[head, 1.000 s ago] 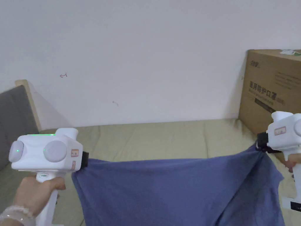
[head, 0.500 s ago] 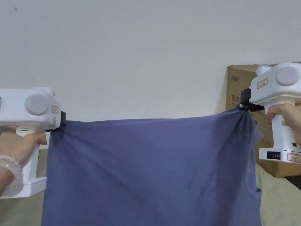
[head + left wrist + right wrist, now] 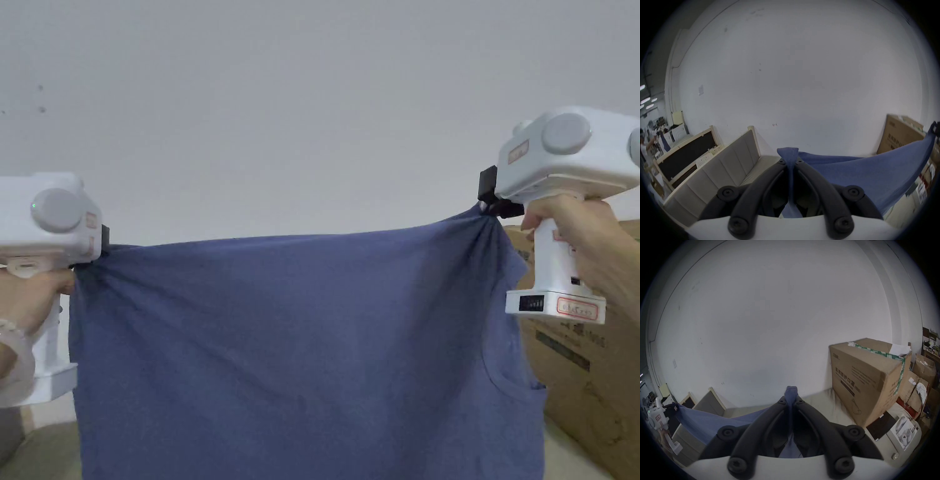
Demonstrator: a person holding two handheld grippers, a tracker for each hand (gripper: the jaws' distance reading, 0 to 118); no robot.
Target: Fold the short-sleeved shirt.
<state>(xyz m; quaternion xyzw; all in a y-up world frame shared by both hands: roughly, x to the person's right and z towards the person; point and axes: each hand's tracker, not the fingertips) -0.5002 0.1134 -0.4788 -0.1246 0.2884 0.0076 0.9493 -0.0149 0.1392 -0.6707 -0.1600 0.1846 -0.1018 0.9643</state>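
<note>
Since a second ago we have raised both grippers, and the one blue shirt [image 3: 294,350], then low over the bed, now hangs spread in the air before the white wall [image 3: 300,112]. One cardboard box [image 3: 594,387] stands at right behind it. Two grippers, two corners: left gripper [image 3: 103,245] has its jaws clenched on one top corner, fabric bunched between them; right gripper [image 3: 490,200], slightly higher, is clamped likewise on the other corner.
</note>
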